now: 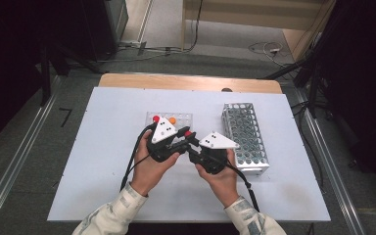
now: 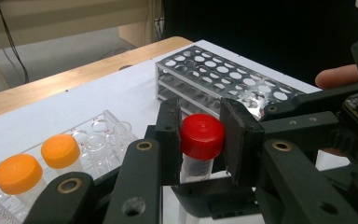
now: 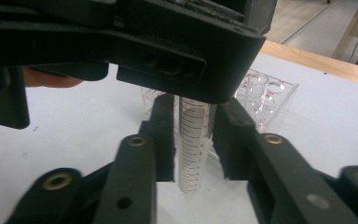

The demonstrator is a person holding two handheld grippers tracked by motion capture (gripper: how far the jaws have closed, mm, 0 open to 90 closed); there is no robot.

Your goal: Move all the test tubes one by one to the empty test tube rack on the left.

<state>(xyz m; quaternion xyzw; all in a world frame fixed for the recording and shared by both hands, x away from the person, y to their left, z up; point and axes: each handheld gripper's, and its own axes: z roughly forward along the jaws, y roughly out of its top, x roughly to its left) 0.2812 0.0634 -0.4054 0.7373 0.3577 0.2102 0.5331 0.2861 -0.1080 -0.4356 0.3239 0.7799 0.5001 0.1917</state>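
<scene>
A clear graduated tube with a red cap [image 2: 203, 135] is held in the air over the middle of the table, its pointed tip off the surface. My left gripper [image 2: 201, 140] is shut on the cap, one pad on each side. My right gripper [image 3: 193, 135] comes from the opposite side and is shut on the tube's marked body [image 3: 193, 149] below the cap. In the high view the red cap [image 1: 188, 133] shows between the left gripper [image 1: 186, 135] and the right gripper [image 1: 189, 145], just in front of the clear rack [image 1: 183, 117].
The clear rack [image 2: 107, 135] holds two orange-capped tubes [image 2: 60, 150] and a red-capped one at its end [image 1: 155, 118]. A metal rack of empty holes [image 1: 245, 137] stands to the right, close beside the right hand. The white mat ends at a wooden edge [image 1: 191, 82] behind.
</scene>
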